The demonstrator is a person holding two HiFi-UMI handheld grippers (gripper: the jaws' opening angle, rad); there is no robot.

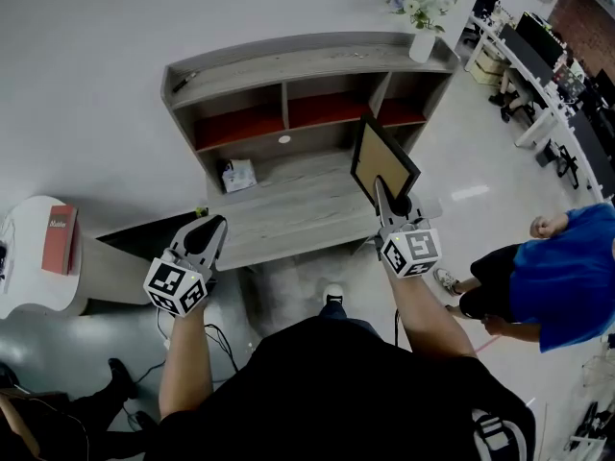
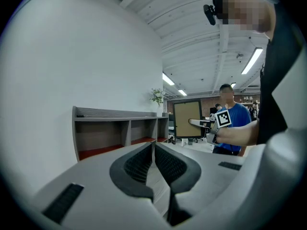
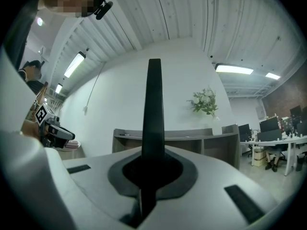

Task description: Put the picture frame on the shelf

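Shelf (image 1: 288, 65): grey wood-grain, matt; compartment floors red, smooth. Frame (image 1: 382, 161): black rim, matt; face tan, looks like paper/card. L tool (image 1: 213, 225) & R tool (image 1: 381, 188): pale grey plastic, smooth, matt. L pads (image 2: 138, 164): black, ribbed, rubbery. Floor (image 1: 106, 84): pale, smooth, slight gloss.

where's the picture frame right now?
Head view, right of centre: the picture frame is held upright in the right gripper, in front of the shelf, near its right end.
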